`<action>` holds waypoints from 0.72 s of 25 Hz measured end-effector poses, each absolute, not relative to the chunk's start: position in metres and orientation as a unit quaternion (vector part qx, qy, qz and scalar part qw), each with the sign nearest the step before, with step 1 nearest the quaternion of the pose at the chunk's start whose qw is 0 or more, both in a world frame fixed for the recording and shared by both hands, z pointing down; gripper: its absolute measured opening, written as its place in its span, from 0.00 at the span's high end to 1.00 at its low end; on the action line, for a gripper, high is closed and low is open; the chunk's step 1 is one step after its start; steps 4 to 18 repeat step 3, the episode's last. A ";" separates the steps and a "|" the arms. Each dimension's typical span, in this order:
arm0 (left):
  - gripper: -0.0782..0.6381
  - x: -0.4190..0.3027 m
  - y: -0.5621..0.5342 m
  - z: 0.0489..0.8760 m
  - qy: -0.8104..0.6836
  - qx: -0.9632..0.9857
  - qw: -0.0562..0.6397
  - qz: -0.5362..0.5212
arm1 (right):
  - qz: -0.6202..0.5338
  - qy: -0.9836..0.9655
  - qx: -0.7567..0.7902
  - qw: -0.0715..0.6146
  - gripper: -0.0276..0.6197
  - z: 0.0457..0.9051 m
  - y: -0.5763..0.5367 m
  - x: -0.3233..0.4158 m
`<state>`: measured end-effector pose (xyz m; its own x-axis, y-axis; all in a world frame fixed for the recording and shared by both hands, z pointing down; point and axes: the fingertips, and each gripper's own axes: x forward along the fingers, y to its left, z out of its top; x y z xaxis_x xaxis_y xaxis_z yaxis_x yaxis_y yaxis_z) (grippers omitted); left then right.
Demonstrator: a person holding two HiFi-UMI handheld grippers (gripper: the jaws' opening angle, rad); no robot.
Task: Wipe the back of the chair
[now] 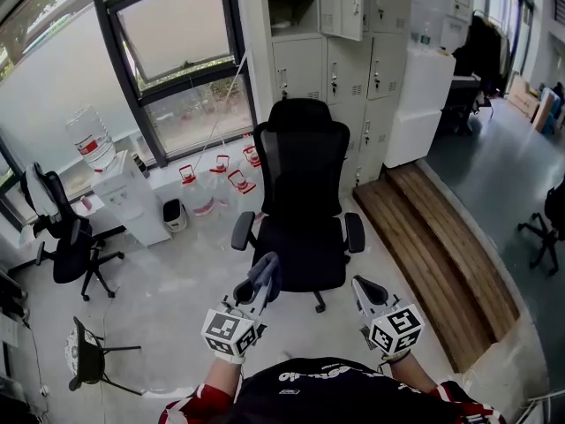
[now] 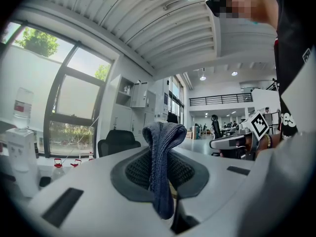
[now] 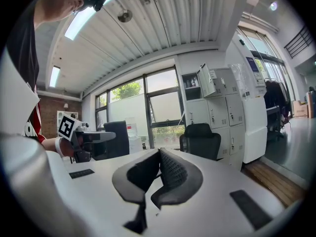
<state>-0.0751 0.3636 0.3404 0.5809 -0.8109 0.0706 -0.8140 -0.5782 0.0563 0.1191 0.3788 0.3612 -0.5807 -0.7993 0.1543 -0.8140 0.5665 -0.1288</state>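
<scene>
A black mesh office chair (image 1: 303,203) stands ahead of me, its seat toward me and its tall back (image 1: 300,162) toward the window. It shows small and far in the left gripper view (image 2: 117,141) and in the right gripper view (image 3: 201,138). My left gripper (image 1: 258,283) is shut on a folded blue-grey cloth (image 2: 161,167), held just short of the chair's left armrest (image 1: 243,230). In the head view the cloth (image 1: 266,273) sticks up from the jaws. My right gripper (image 1: 364,291) is shut and holds nothing, in front of the right armrest.
A water dispenser (image 1: 124,193) with a bottle stands at the left by the window, with several red-capped jugs (image 1: 216,184) beside it. Another black chair (image 1: 66,241) is at far left. White lockers (image 1: 353,51) stand behind. A wooden ramp (image 1: 441,237) runs along the right.
</scene>
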 end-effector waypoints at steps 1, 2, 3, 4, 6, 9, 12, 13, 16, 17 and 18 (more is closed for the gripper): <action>0.81 -0.077 0.364 0.341 -0.458 0.888 0.042 0.018 | 0.093 -0.884 0.456 0.039 0.94 0.362 0.379 0.117; 0.81 -0.079 0.365 0.342 -0.458 0.888 0.043 0.018 | 0.094 -0.884 0.456 0.040 0.94 0.362 0.380 0.115; 0.81 -0.080 0.365 0.342 -0.458 0.888 0.045 0.018 | 0.094 -0.884 0.455 0.040 0.94 0.363 0.381 0.114; 0.81 -0.080 0.365 0.342 -0.458 0.888 0.045 0.018 | 0.094 -0.884 0.455 0.040 0.94 0.363 0.381 0.114; 0.81 -0.080 0.365 0.342 -0.458 0.888 0.045 0.018 | 0.094 -0.884 0.455 0.040 0.94 0.363 0.381 0.114; 0.81 -0.080 0.365 0.342 -0.458 0.888 0.045 0.018 | 0.094 -0.884 0.455 0.040 0.94 0.363 0.381 0.114; 0.81 -0.080 0.365 0.342 -0.458 0.888 0.045 0.018 | 0.094 -0.884 0.455 0.040 0.94 0.363 0.381 0.114; 0.81 -0.080 0.365 0.342 -0.458 0.888 0.045 0.018 | 0.094 -0.884 0.455 0.040 0.94 0.363 0.381 0.114; 0.81 -0.080 0.365 0.342 -0.458 0.888 0.045 0.018 | 0.094 -0.884 0.455 0.040 0.94 0.363 0.381 0.114; 0.81 -0.080 0.365 0.342 -0.458 0.888 0.045 0.018 | 0.094 -0.884 0.455 0.040 0.94 0.363 0.381 0.114; 0.81 -0.080 0.365 0.342 -0.458 0.888 0.045 0.018 | 0.094 -0.884 0.455 0.040 0.94 0.363 0.381 0.114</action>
